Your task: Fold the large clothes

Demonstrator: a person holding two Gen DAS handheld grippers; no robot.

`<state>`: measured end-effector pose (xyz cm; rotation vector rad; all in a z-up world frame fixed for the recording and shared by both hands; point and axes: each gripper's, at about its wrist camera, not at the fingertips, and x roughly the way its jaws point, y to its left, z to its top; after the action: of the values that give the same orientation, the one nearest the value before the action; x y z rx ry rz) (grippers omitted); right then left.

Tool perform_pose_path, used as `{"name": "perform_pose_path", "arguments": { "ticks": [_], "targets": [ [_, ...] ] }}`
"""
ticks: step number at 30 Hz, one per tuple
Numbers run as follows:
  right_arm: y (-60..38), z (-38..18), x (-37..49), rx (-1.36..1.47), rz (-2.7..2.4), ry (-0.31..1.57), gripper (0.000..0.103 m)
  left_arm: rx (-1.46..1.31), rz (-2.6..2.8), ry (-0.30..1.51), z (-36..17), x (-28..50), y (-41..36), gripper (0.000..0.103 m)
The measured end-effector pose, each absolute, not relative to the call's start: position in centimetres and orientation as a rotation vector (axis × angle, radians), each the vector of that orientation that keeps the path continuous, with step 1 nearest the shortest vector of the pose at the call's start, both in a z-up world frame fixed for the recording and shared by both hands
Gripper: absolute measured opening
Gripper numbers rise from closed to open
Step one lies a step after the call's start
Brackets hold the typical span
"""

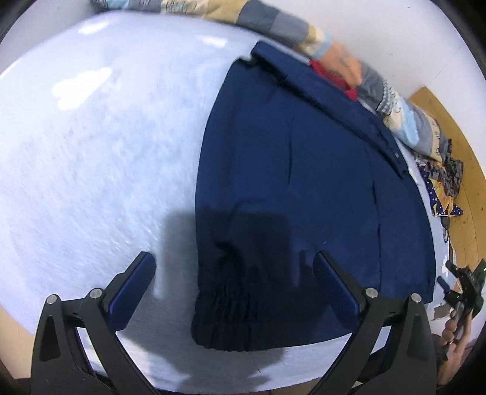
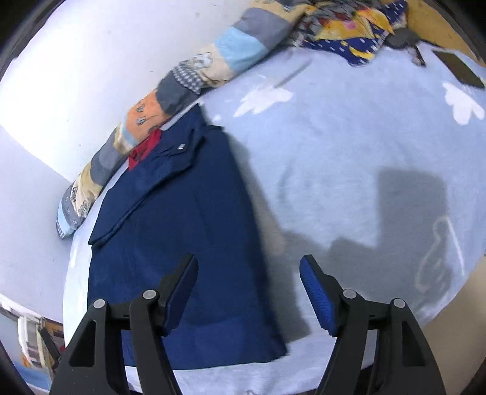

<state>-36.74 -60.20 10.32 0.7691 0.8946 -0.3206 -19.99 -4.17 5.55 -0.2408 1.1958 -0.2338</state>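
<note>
The big dark blue jacket with a collar and a red lining (image 1: 303, 170) lies flat on the pale blue bed sheet with white cloud shapes (image 1: 91, 152). In the left wrist view it fills the middle and right of the frame, and its bunched stretchy cuff (image 1: 224, 310) sits at the bottom middle. In the right wrist view the jacket is in the lower left, with its collar pointing to the upper left, next to the long patchwork bolster pillow (image 2: 182, 82).

The left gripper (image 1: 234, 273) has its fingers wide open. They hold nothing and hang over the cuff end. The right gripper (image 2: 249, 276) is open too, with nothing in it. One finger is over the blue cloth and the other is over the sheet, so the jacket's right edge runs between them.

It looks like the next fold is about to start. To do it well, each gripper should go down onto a bottom corner of the jacket and pinch just the cloth, not the sheet under it. Both should lift together and carry the bottom edge up toward the collar, keeping it straight. Go slow, because the cloth looks thick and heavy and may slip. The messy pile of bright printed clothes (image 2: 349, 27) at the top right can stay where it is
</note>
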Motion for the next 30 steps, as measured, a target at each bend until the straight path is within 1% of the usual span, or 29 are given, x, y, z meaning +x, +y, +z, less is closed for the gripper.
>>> {"name": "perform_pose_path", "arguments": {
  "ticks": [4,6,8,9,10,11,12,13,14,16,17,18,19,20,21,24,28,29,30],
  "targets": [
    [-60.2,6.9,-36.2,0.902,-0.238,0.973,0.071,-0.235,-0.281,1.175,6.1,-20.5,-5.2,0.103],
    [-59.0,5.3,-35.4,0.938,-0.158,1.034,0.068,-0.249,-0.326,1.175,6.3,-20.3,-5.5,0.095],
    [-56.8,5.1,-34.6,0.879,-0.096,1.086,0.063,-0.245,-0.355,1.177,6.4,-20.1,-5.7,0.093],
    [-55.6,5.6,-33.9,0.808,-0.054,1.103,0.058,-0.238,-0.360,1.174,6.6,-20.1,-5.7,0.093],
    [-54.8,5.9,-33.5,0.775,-0.011,1.105,0.039,-0.230,-0.353,1.171,6.7,-19.9,-5.4,0.093],
    [-53.7,6.3,-33.1,0.734,0.029,1.114,0.029,-0.217,-0.335,1.167,6.7,-19.6,-5.3,0.093],
    [-53.2,6.6,-32.9,0.685,0.018,1.112,0.026,-0.197,-0.303,1.160,6.8,-19.5,-4.9,0.093],
    [-52.9,6.8,-32.8,0.629,-0.015,1.116,0.021,-0.192,-0.290,1.160,6.7,-19.4,-4.3,0.093],
    [-52.9,6.6,-32.6,0.598,-0.051,1.128,0.018,-0.197,-0.287,1.168,6.5,-19.2,-3.9,0.093],
    [-53.5,5.8,-32.5,0.621,-0.079,1.151,0.013,-0.206,-0.287,1.187,5.9,-19.1,-3.5,0.086],
    [-53.6,5.7,-32.5,0.633,-0.079,1.151,0.012,-0.198,-0.278,1.193,5.7,-19.0,-3.5,0.076],
    [-53.6,5.8,-32.5,0.637,-0.076,1.146,0.009,-0.201,-0.281,1.198,5.6,-18.9,-3.4,0.071],
    [-53.4,6.0,-32.7,0.622,-0.073,1.141,0.009,-0.205,-0.287,1.196,5.6,-18.9,-3.4,0.069],
    [-53.3,6.1,-32.6,0.615,-0.071,1.137,0.009,-0.207,-0.300,1.193,5.8,-19.0,-3.5,0.052],
    [-53.2,6.3,-32.5,0.622,-0.066,1.130,0.009,-0.207,-0.320,1.194,6.0,-19.2,-3.6,0.031],
    [-53.4,6.1,-32.5,0.663,-0.063,1.121,0.009,-0.210,-0.371,1.195,6.6,-19.6,-3.8,0.030],
    [-54.0,5.4,-32.9,0.703,-0.073,1.129,0.008,-0.236,-0.373,1.225,5.7,-19.1,-3.5,0.031],
    [-54.1,5.3,-32.8,0.712,-0.075,1.131,0.008,-0.235,-0.368,1.235,5.4,-18.9,-3.6,0.037],
    [-54.0,5.3,-32.7,0.720,-0.076,1.132,0.009,-0.235,-0.380,1.241,5.3,-18.8,-3.8,0.046]
  ]
}}
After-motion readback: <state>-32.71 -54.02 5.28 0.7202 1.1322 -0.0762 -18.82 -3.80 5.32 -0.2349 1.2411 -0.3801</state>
